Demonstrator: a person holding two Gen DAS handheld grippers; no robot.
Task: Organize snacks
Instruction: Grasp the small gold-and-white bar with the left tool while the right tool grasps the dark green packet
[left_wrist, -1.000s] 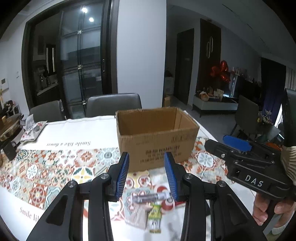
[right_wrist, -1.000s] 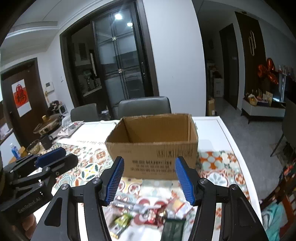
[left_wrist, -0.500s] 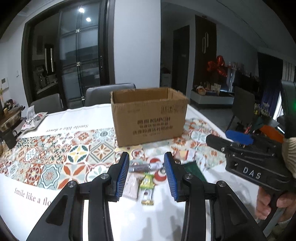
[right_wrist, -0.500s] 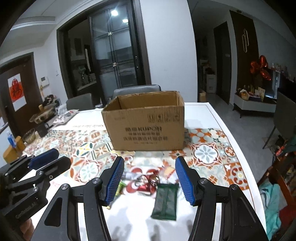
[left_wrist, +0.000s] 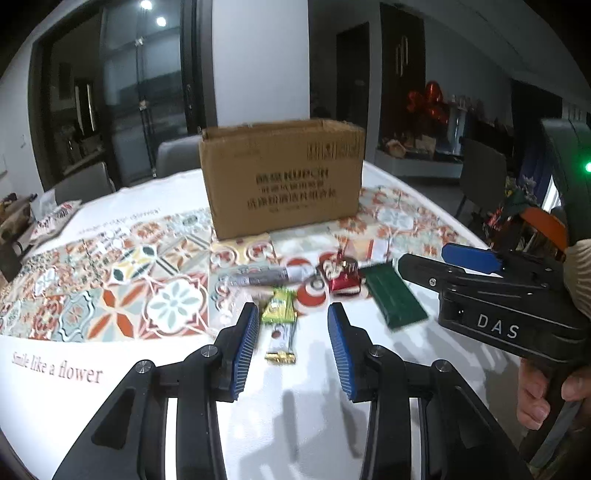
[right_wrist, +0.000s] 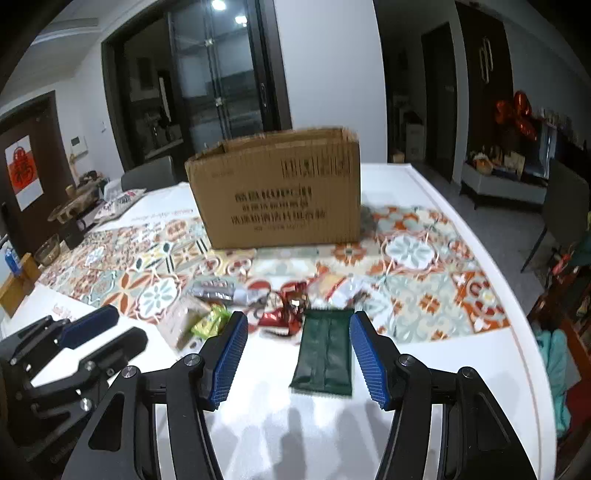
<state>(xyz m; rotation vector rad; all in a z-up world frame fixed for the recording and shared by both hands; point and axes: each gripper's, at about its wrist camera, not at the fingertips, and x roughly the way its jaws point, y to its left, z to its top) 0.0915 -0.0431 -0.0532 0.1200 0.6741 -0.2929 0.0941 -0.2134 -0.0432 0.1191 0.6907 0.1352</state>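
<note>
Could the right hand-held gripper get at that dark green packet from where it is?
Probably yes. The dark green packet lies flat on the table, apart from the other snacks, straight ahead of the open right hand-held gripper, with nothing in between.

"Smile like a flower" is printed on the tablecloth (left_wrist: 55, 369). "DAS" stands on the right gripper (left_wrist: 496, 326). The box (left_wrist: 280, 184) print is blurred.
</note>
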